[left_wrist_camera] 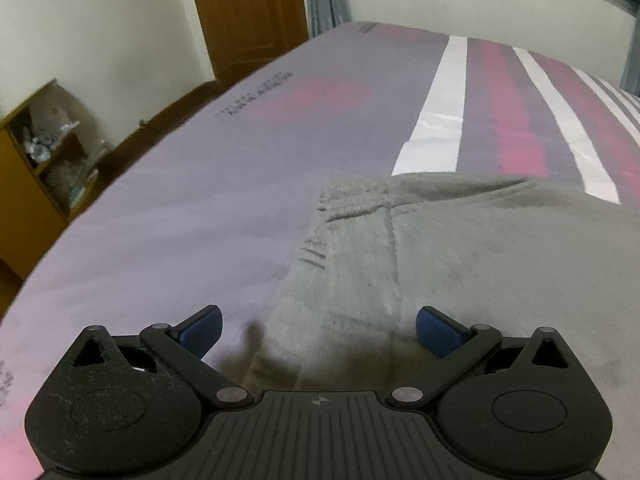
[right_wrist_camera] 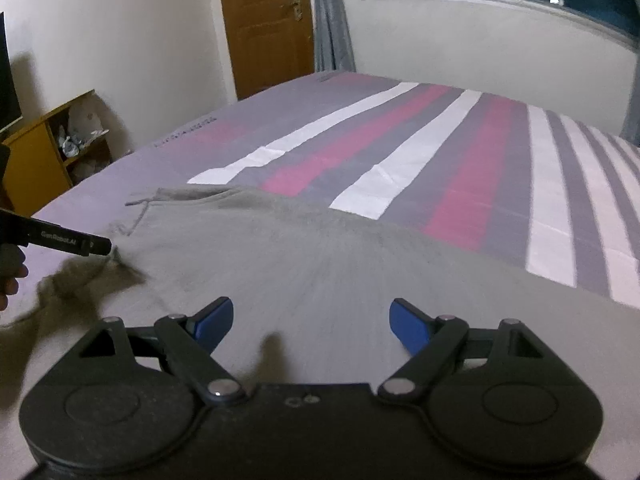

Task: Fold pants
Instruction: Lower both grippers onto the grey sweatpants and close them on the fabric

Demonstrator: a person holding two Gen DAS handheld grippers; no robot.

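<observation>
Grey pants (left_wrist_camera: 460,248) lie spread on the bed, waistband with drawstring at the far end (left_wrist_camera: 352,200). My left gripper (left_wrist_camera: 319,330) is open, low over the pants' left edge, nothing between its blue pads. In the right wrist view the pants (right_wrist_camera: 304,264) fill the near bed. My right gripper (right_wrist_camera: 311,322) is open and empty above the cloth. The left gripper (right_wrist_camera: 80,242) also shows there at the left, its tip at the pants' left edge near the drawstring (right_wrist_camera: 136,216).
The bed has a sheet (right_wrist_camera: 460,160) striped grey, pink and white. A wooden shelf unit (left_wrist_camera: 36,160) stands by the wall on the left. A brown door (right_wrist_camera: 268,20) and a curtain are at the back, a window at upper right.
</observation>
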